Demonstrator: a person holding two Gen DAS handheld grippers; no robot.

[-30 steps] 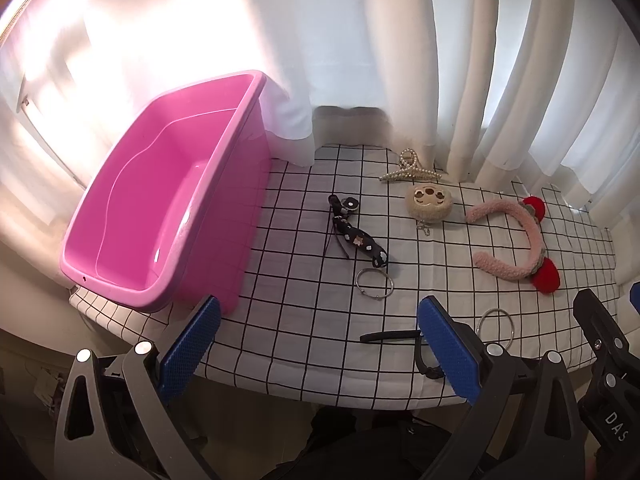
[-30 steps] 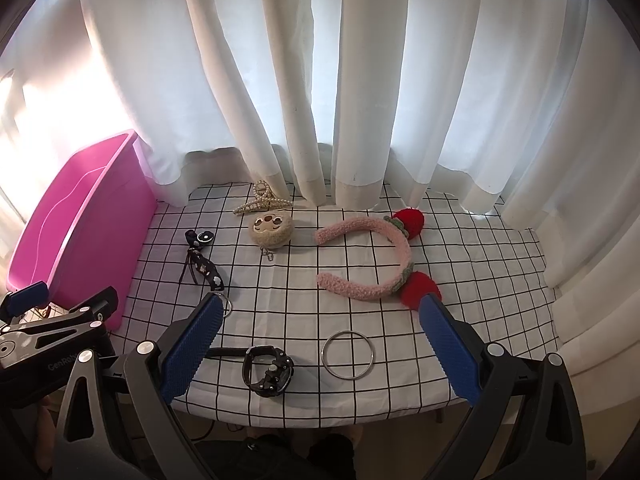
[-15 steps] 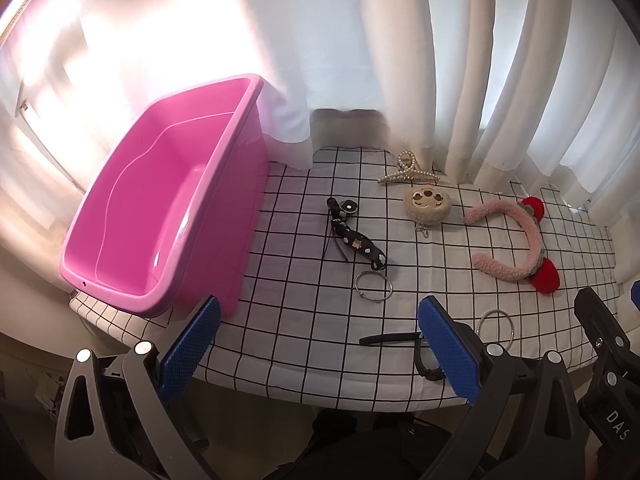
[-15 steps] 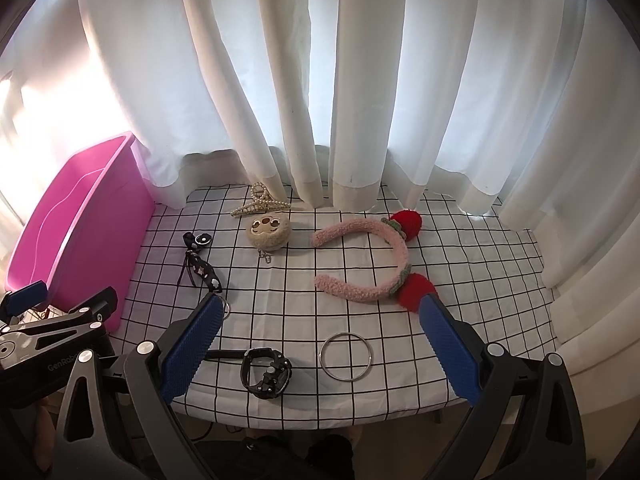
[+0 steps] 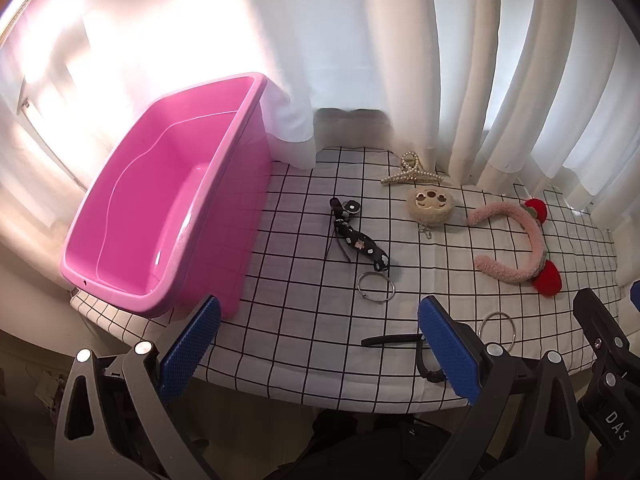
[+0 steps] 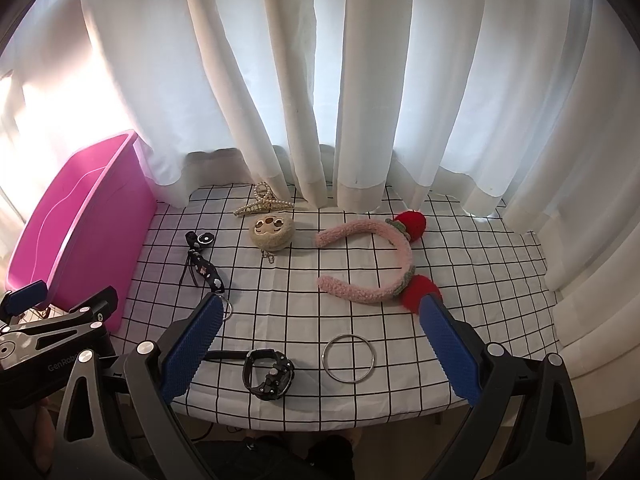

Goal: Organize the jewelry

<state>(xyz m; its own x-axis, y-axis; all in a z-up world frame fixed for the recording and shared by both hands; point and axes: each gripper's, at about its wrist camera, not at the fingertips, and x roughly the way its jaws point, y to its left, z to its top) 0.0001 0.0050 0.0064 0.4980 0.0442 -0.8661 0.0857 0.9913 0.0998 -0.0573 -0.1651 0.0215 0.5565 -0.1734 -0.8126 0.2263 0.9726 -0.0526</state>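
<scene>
Both sets of jaws are hanging wide open with nothing between them: my left gripper (image 5: 316,344) is hovering over the near edge of the table by the bin, and my right gripper (image 6: 320,344) is hovering over the front middle. The pads (image 6: 192,344) are blue with a ribbed, grippy texture on black plastic arms.

Everything's sitting on a white tablecloth (image 6: 460,248) with a thin black grid, soft and a bit wrinkled. At the left end there's a glossy pink plastic bin (image 5: 160,208), rectangular with rounded corners, looking empty inside. Sheer white curtains (image 6: 360,80) are hanging behind and brushing the back edge of the cloth.

The jewelry is spread out, nothing stacked. At the back a pearl claw clip (image 6: 262,202), and just in front of it a fuzzy beige round charm (image 6: 272,232) with a little chain. To the right, a fluffy pink headband (image 6: 376,260) with red plush strawberries. Near the bin, a black patterned strap (image 6: 202,260) with a round end, and a thin metal ring (image 5: 376,287) at its near end. Up front, a black watch (image 6: 266,374) beside a plain silver bangle (image 6: 349,357), both between my right fingers in the right wrist view.
</scene>
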